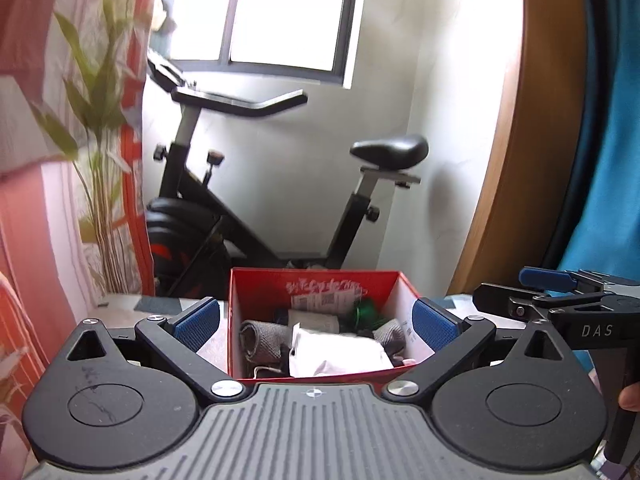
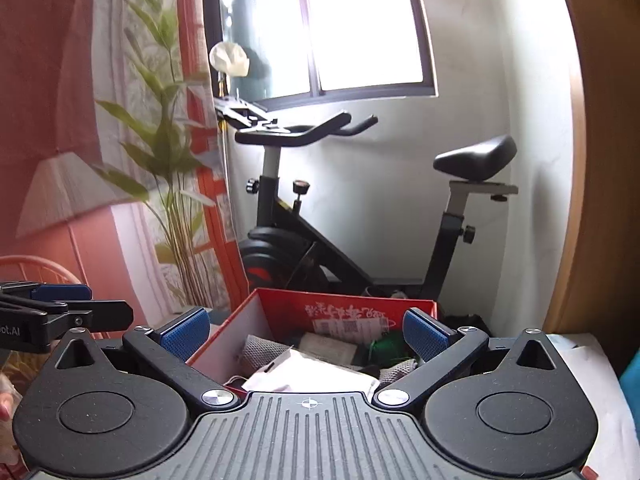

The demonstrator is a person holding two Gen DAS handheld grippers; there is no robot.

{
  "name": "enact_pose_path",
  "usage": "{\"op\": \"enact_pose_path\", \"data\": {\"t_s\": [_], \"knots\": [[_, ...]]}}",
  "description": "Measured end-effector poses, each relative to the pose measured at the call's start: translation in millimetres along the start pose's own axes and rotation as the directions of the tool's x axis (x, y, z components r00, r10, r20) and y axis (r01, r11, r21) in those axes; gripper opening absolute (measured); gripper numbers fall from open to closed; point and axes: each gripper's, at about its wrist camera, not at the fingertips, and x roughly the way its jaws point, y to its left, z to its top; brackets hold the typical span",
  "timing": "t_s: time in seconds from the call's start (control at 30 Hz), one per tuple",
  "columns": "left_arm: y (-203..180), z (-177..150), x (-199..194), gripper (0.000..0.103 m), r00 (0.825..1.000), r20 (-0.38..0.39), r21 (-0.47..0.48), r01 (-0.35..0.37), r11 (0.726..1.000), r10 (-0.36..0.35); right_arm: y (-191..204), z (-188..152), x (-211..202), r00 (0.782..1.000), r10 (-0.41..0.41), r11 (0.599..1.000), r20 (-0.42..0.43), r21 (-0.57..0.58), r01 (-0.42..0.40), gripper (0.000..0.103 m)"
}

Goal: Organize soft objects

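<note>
A red cardboard box (image 1: 240, 320) stands in front of both grippers, also in the right wrist view (image 2: 280, 304). Inside lie grey knitted cloths (image 1: 262, 338), a white pouch (image 1: 336, 354), a green item (image 1: 362, 312) and a paper slip. My left gripper (image 1: 316, 322) is open and empty, its blue pads either side of the box. My right gripper (image 2: 306, 334) is open and empty above the box's near edge. The right gripper shows at the right of the left wrist view (image 1: 560, 304); the left one shows at the left of the right wrist view (image 2: 60, 312).
A black exercise bike (image 1: 256, 216) stands behind the box by the white wall. A tall green plant (image 2: 168, 160) and red-patterned curtain (image 1: 24, 160) are at the left. A wooden door frame (image 2: 592, 200) is at the right. A window is above.
</note>
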Motion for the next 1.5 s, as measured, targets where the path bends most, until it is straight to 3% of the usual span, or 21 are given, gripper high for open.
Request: {"op": "enact_pose_path", "data": {"t_s": [0.27, 0.9, 1.5], "knots": [[-17, -7, -52, 0.103, 0.995, 0.081, 0.004, -0.059, 0.998, 0.059, 14, 1, -62, 0.998, -0.048, 0.999, 0.041, -0.01, 0.048, 0.103], [-43, -13, -156, 0.103, 0.967, 0.166, 0.049, -0.205, 0.978, 0.194, 55, -5, -170, 0.985, -0.13, 0.991, 0.112, -0.016, 0.132, 0.103], [-69, -20, -185, 0.103, 0.958, 0.203, 0.064, -0.221, 0.973, 0.204, 58, -11, -211, 0.978, -0.146, 0.989, 0.147, 0.015, 0.146, 0.103]]}}
